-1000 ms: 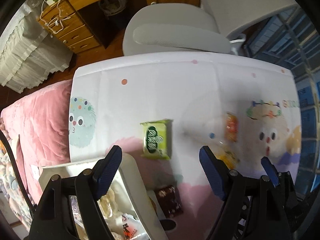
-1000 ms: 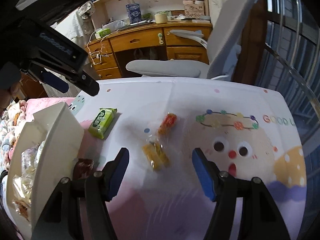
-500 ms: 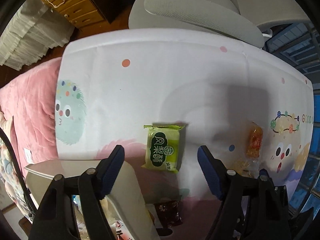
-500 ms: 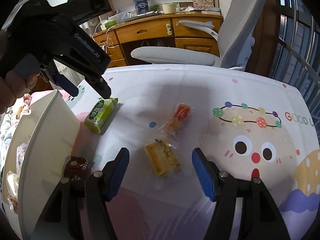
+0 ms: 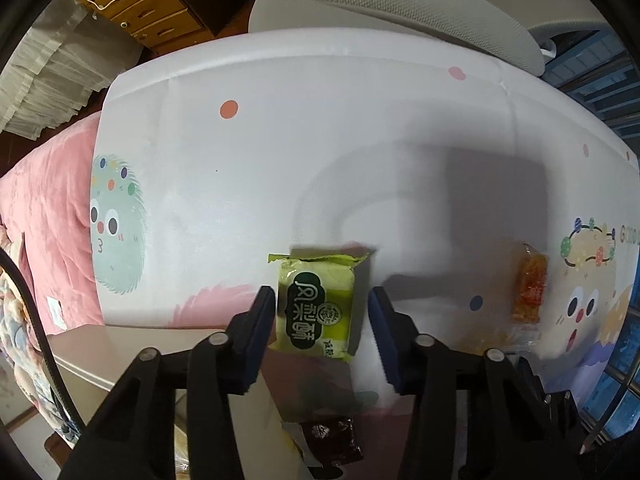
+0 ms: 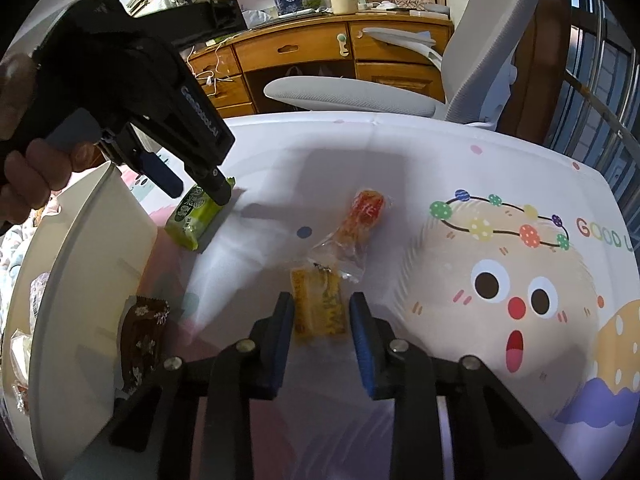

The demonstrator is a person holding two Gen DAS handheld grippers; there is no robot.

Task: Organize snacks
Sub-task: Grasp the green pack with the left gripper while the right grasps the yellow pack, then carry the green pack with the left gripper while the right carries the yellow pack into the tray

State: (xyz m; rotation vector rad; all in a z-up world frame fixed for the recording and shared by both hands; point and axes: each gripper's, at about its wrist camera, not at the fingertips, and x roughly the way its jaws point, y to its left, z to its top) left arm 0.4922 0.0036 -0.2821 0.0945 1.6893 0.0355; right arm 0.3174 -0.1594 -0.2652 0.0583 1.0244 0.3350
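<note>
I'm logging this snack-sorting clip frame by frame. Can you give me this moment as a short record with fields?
surface: table with cartoon-print cloth
left gripper: pointing down, jaws closing around the green pack, small gap on its right side
right gripper: jaws closing around the yellow pack
loose snacks: orange pack, brown pack beside the bin
bin: white, at the table's left, snacks already inside
background: grey chair, wooden desk
</note>
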